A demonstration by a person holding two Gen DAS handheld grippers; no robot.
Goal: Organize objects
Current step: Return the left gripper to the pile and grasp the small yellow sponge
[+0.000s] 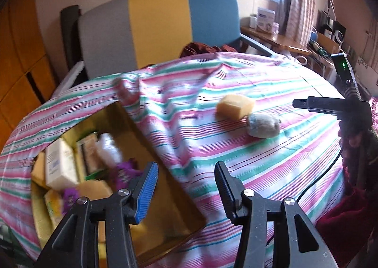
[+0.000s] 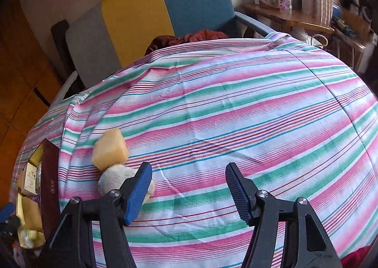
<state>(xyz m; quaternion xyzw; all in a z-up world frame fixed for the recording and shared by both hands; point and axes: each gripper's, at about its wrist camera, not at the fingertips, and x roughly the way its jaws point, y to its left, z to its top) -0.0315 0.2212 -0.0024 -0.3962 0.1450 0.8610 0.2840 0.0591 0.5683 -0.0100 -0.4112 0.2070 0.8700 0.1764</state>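
The left gripper [image 1: 186, 181] hung wide open and empty over the near edge of an open box [image 1: 165, 197] already holding small packages. The right gripper [image 2: 189, 185] was likewise spread, holding nothing. Just left of it, a yellow block [image 2: 109, 152] touched a rolled sock [image 2: 113, 179] on the striped cloth [image 2: 236, 102].
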